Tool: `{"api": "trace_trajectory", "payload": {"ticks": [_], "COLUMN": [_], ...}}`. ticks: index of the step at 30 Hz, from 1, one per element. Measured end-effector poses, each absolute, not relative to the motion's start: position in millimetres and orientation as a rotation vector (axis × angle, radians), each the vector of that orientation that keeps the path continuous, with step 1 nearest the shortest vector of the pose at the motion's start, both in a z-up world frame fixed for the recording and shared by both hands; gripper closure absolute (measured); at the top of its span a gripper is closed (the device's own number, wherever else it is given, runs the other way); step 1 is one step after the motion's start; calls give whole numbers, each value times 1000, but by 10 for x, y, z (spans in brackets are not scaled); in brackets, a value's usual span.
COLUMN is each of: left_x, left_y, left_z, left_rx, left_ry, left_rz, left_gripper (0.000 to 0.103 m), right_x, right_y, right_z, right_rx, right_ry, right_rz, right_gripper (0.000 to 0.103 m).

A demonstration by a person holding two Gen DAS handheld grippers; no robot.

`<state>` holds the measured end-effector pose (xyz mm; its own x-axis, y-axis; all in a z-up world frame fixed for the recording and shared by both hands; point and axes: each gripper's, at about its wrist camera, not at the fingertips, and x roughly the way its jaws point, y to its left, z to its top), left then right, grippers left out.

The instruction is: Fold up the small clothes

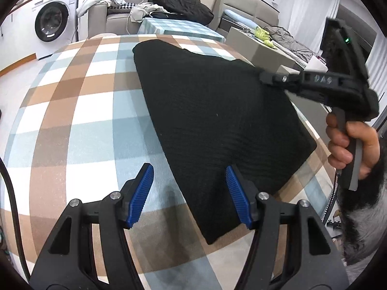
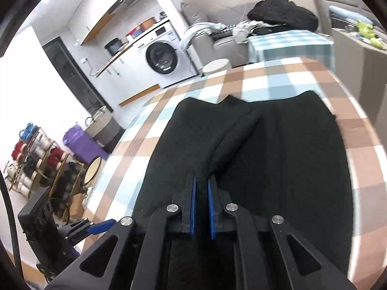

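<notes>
The black garment (image 1: 217,125) lay flat on the checked desk (image 1: 72,111), already folded into a narrow, doubled shape with one flap laid over its middle, so I judged at least one more fold remained. My left tool (image 1: 189,193) hung spread over its near edge, gripping nothing. My right tool (image 2: 202,193) was pressed nearly together just above the cloth, apparently empty.

Bare checked tablecloth (image 1: 79,111) lies free beside the black garment (image 1: 212,125).
</notes>
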<state>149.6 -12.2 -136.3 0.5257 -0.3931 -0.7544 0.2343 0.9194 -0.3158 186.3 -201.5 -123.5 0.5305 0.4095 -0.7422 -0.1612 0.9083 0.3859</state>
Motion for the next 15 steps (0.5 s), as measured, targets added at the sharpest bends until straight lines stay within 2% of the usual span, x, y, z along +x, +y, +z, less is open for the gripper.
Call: {"api": "trace_trajectory", "payload": {"ticks": [5,8,12,13,14,15], "left_x": [1562,1519,1453,1446,1442,1433], "left_y": [-209,-236,-274,-277,-275,-268], "left_z": [-1476,-1517,-1574,-1581,-1581,-1581], "left_rx": [-147,-144,-141,-140,-141,-143], "left_ry": [991,1007,1023,1025,1026,1024], "left_rz": [-381,-395,-403,-404,-404,-404], "left_gripper": [44,44,44,44,44,44], "right_x": [1853,1623,1285,1248,1193,1179], "right_y": [-2151,-2222,-2253,-2251,-2250,-2250], "right_z": [-1617,-1665,-1699,-1688,-1648,-1601], "right_rx": [370,395,355,339,333,334], "right_ry": [1099,1113,1091,1081,1061,1023], "right_rz": [336,412,457,451,461,471], "right_gripper": [83,67,68,78,92,92]}}
